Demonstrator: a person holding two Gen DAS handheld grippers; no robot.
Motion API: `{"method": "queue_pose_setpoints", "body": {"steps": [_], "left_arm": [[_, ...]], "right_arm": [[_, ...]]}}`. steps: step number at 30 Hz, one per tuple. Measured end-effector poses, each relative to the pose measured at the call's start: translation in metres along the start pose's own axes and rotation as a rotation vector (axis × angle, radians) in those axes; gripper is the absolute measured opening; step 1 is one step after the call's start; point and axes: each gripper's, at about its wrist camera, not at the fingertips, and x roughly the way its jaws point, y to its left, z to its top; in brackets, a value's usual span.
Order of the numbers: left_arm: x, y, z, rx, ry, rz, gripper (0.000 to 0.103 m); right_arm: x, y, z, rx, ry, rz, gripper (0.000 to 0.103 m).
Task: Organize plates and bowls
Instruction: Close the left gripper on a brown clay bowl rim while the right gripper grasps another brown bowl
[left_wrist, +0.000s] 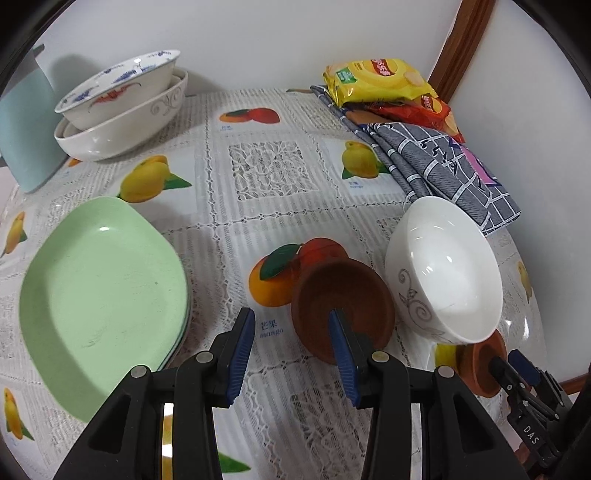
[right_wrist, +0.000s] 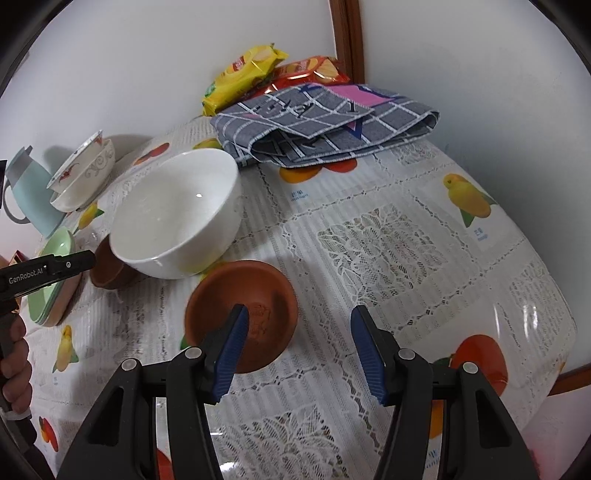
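Two small brown clay bowls stand on the fruit-print tablecloth with a white bowl between them. My left gripper is open astride the near-left rim of one brown bowl, one finger inside and one outside, pads not pressing. Over the other brown bowl, my right gripper is open too, its left finger inside and its right finger outside over the cloth. Stacked green plates lie to the left.
Two nested patterned bowls and a pale blue jug stand at the back left. A folded grey checked cloth and snack bags fill the back corner by the wall. A hand holds the left gripper.
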Motion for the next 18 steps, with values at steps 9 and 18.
{"method": "queue_pose_setpoints", "body": {"steps": [9,18], "left_arm": [[0.025,-0.001,0.004,0.010,0.046,-0.011,0.040],[0.034,-0.006,0.009,0.061,0.047,0.010,0.040]], "right_arm": [[0.018,-0.003,0.001,0.002,0.020,0.001,0.048],[0.021,-0.001,0.002,-0.013,0.024,-0.010,0.041]]}}
